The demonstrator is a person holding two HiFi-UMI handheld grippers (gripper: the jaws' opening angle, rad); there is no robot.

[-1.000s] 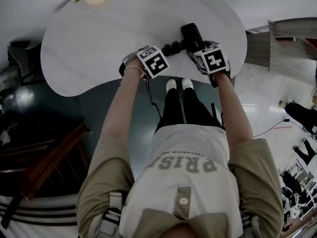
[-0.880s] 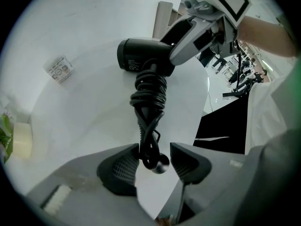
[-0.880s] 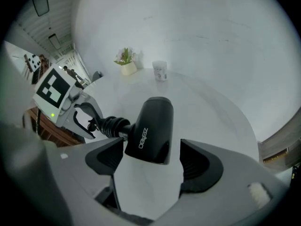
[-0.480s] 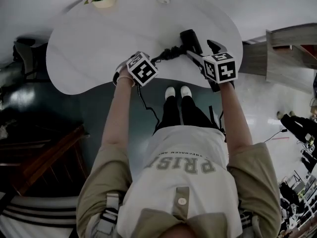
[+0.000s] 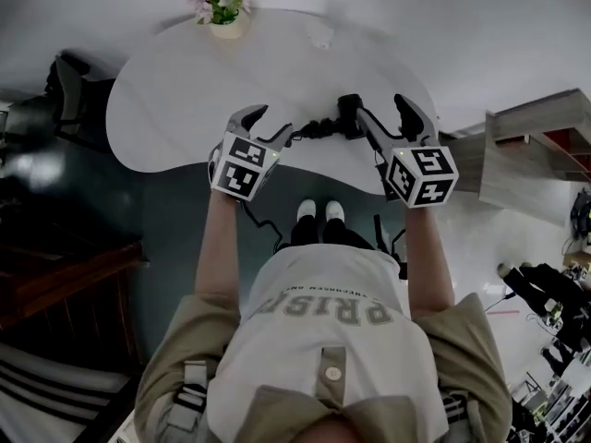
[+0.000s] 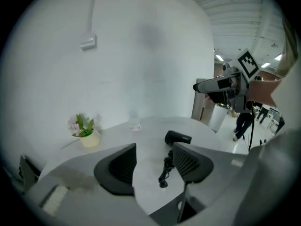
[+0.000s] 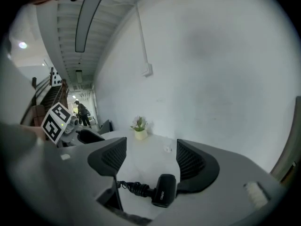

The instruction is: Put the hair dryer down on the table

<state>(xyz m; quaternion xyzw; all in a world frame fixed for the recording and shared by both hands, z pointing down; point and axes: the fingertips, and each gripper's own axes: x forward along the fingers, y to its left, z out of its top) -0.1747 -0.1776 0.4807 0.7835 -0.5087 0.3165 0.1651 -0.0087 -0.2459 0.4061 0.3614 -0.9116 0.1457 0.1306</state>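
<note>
Left gripper (image 5: 272, 123): jaws wide apart, nothing between the pads; they have just been opening. It hangs above the near edge of the white rounded counter (image 5: 166, 109).

Black coiled cord (image 5: 319, 129): lies on the counter ahead of and below the left gripper. In the left gripper view it shows in the gap between the jaws, clear of both pads.

Black hair dryer (image 5: 349, 111): down on its side on the counter, free of both grippers. From the left gripper it is ahead, below and off to the right. From the right gripper (image 5: 384, 113) it is ahead and just below, a little toward the right jaw. Dryer and cord together run roughly across, from one gripper toward the other.

Right gripper: jaws well apart though they have just been closing somewhat; nothing is held. It is the nearer hand to the dryer body.

Judgement: the dryer looks set down; any further move turns on lifting clear without snagging the cord.

Hard to make out: in the head view the right gripper's left jaw overlaps the dryer, so the handle is unclear. I cannot trace the cord's plug end.
</note>
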